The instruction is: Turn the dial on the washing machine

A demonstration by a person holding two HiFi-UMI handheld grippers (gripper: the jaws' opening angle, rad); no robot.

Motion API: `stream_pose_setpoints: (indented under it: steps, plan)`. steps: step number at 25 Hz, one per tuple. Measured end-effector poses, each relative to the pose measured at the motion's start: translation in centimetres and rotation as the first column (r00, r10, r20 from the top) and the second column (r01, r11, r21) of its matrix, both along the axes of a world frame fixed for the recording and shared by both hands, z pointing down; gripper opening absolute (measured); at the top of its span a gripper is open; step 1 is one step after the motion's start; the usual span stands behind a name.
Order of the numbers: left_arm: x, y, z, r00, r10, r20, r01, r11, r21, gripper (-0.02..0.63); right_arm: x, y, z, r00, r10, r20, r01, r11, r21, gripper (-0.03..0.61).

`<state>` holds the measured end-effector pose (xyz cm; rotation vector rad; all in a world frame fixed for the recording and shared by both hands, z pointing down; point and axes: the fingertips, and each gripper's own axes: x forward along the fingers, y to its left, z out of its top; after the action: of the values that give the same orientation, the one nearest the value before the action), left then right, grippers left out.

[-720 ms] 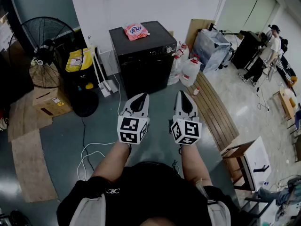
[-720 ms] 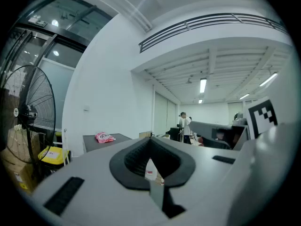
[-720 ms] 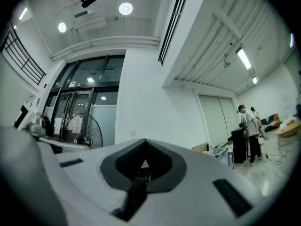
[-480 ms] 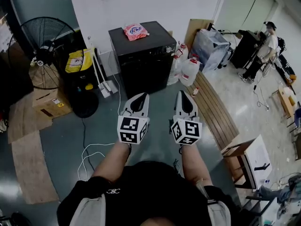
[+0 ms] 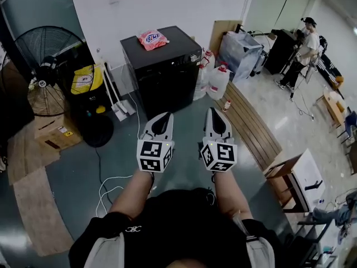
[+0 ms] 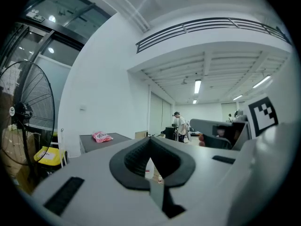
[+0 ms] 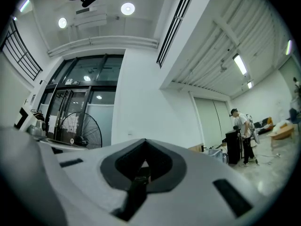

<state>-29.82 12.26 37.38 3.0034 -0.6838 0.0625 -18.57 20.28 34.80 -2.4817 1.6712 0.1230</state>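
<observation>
View swung rightward, dial (image 5: 193,58) well ahead of right hand-held gripper (image 5: 213,111)

White wall (image 5: 167,4), teal-grey floor (image 5: 72,172), black fan (image 5: 47,71) left.

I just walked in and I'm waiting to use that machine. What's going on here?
A person stands back from the black washing machine, with a gripper in each hand held out towards it. The left gripper and the right gripper are both shut and hold nothing. Neither is near the machine, so its dial has not yet been reached. A pink packet lies on the machine's top.
</observation>
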Motion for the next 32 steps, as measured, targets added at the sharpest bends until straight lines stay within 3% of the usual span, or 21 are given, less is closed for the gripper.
stream_pose_setpoints:
  steps: [9, 15, 26, 32]
  plan:
    - [1.1, -1.4, -0.2, 0.999, 0.025, -0.022, -0.024, 0.999, 0.032, -0.005, 0.9, -1.1, -0.2, 1.000, 0.018, -0.025, -0.017, 1.000, 0.018, 0.000]
    - [4.7, -3.7, -0.1, 0.999, 0.016, -0.028, -0.014, 0.997, 0.072, -0.005, 4.9, -3.2, -0.2, 0.999, 0.013, -0.047, -0.011, 0.999, 0.046, 0.000]
    - [19.4, -12.2, 1.1, 0.999, -0.046, -0.017, 0.047, 0.997, 0.062, -0.005, 20.3, -12.9, 0.8, 0.998, -0.048, -0.032, 0.049, 0.998, 0.044, 0.000]
    - [29.3, -17.4, 2.2, 0.995, -0.089, 0.038, 0.088, 0.996, 0.019, -0.005, 29.7, -19.2, 2.1, 0.994, -0.111, -0.002, 0.111, 0.994, -0.002, 0.000]
